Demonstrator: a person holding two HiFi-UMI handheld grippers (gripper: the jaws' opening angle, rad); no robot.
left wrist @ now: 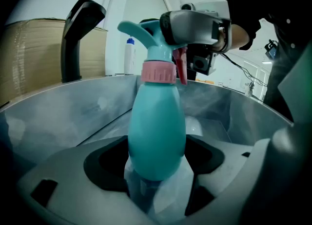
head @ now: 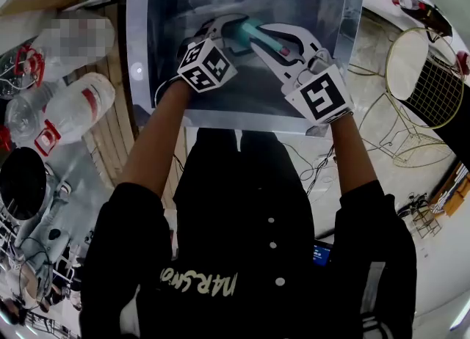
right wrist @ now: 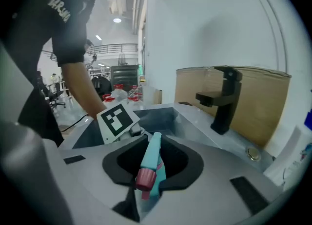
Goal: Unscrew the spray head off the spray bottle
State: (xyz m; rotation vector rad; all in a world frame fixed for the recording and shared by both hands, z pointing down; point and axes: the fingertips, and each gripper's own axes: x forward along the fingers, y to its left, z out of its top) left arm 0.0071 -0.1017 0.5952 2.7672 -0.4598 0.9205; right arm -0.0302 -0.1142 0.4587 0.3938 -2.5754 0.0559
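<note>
**Brace the body, turn the head**

Over the steel sink [head: 169,37], the left gripper [left wrist: 156,170] clamps the teal spray bottle [left wrist: 156,131] by its body. The right gripper [right wrist: 151,165] pinches the spray head [left wrist: 151,34] above the pink collar [left wrist: 158,72]. The step probably goes best with the body braced and the right wrist rolling in short turns.

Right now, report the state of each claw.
Left claw: closed on the base of the spray bottle.
Right claw: closed on the spray head.

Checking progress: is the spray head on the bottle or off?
On: the spray head sits atop the bottle, pink collar flush against its neck; how loose, cannot tell.
</note>
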